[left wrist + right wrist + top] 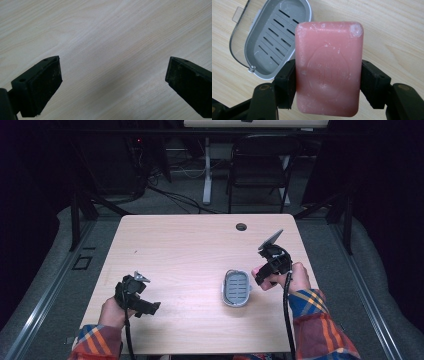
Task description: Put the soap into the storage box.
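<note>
The pink bar of soap (pixel 329 70) is clamped between the two black jaws of the right gripper (pixel 328 83), which press on its long sides near its lower half; the bar stands lengthwise up out of the jaws, its broad stamped face turned to the camera and a pale worn patch at one upper corner. In the high view the right gripper (pixel 264 274) sits just to the right of the soap dish (pixel 236 288), near it but not over it, and a sliver of the pink soap (pixel 255 269) shows at its tip. The dish is an oval grey tray with a slotted drain floor, and nothing lies in it; a clear lid (pixel 238 37) hangs open along one edge, hinged at a small pin. It rests on the pale wooden table (pixel 185 250), right of centre and towards the person's side. A round cable hole (pixel 241 226) lies far back on the tabletop, well apart from the dish. The right hand (pixel 295 277) grips the tool from the right, forearm in a plaid sleeve (pixel 315 320), the grey plate on top tilted upward. The left gripper (pixel 150 308) rests low at the left near edge, well apart from the dish; its jaws stand wide apart over bare wood, holding nothing.
</note>
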`<state>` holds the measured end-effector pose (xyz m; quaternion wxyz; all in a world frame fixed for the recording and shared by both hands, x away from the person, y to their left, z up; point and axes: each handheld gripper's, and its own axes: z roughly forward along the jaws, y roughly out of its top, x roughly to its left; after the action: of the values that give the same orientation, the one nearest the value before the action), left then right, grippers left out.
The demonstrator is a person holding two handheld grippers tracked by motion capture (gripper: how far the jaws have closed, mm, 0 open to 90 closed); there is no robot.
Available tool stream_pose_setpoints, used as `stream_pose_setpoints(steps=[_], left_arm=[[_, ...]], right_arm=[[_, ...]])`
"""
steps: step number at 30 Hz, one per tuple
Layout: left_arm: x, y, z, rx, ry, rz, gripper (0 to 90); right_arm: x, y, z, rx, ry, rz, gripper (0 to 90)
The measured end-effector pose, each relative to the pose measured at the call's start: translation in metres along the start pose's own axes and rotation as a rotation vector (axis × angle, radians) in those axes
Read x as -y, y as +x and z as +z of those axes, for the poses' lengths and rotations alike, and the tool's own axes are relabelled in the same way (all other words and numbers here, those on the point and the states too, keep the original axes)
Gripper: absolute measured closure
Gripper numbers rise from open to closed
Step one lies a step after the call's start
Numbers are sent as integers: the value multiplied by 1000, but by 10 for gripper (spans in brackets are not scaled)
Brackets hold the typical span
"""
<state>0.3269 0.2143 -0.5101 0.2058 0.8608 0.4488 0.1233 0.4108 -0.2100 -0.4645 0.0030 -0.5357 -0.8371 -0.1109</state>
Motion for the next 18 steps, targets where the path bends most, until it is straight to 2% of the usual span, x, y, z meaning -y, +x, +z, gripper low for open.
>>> stream_pose_setpoints(steps=[1,4,8,9,12,13,18], left_arm=[[0,0,0,0,1,-1,5],[0,0,0,2,-1,0,5],[0,0,0,4,-2,2,4],[0,0,0,4,-2,2,4],[0,0,0,4,-1,3,4],[0,-1,0,4,-1,3,4],[0,-1,0,3,2,7,4]], right_arm=[[-1,2,1,-4,-13,7,363],[-4,5,1,1,9,-9,363],[-8,11,4,-1,4,-8,363],[-10,12,4,5,19,-23,363],[-13,16,5,8,25,-26,363],[-13,18,7,3,11,-20,363],[-20,26,10,12,42,-47,363]])
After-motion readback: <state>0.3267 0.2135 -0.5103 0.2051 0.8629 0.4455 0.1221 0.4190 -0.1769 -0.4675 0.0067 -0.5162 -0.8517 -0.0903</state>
